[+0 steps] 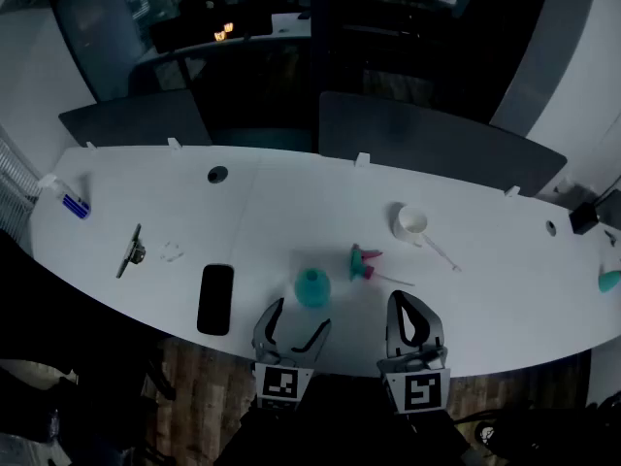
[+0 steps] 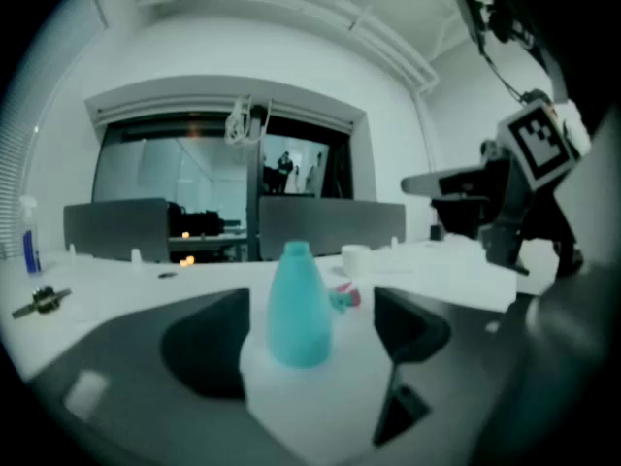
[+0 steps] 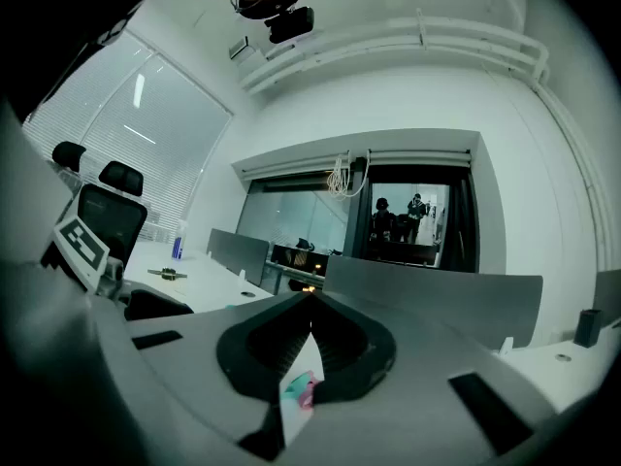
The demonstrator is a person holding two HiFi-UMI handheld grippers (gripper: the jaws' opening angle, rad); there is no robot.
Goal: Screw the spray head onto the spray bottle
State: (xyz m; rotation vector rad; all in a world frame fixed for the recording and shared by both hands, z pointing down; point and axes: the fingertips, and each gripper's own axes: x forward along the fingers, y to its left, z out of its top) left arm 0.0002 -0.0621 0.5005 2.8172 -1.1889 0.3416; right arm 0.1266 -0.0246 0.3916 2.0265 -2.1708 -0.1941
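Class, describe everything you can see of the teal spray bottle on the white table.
The teal spray bottle looks like smooth plastic, wide at the base and tapering to a narrow open neck; no spray head is fitted. It stands upright on the white table near its front edge, just ahead of the left tool, whose jaws stand apart and do not touch it. The spray head lies apart, to its right.

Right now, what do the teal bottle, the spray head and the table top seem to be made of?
Teal bottle: probably plastic, smooth, slightly translucent; its colour is even and glows softly.
Spray head: likely moulded plastic, teal with a pink part; finish too small to judge.
Table top: white, smooth, fairly matte, perhaps laminate; no grain shows.
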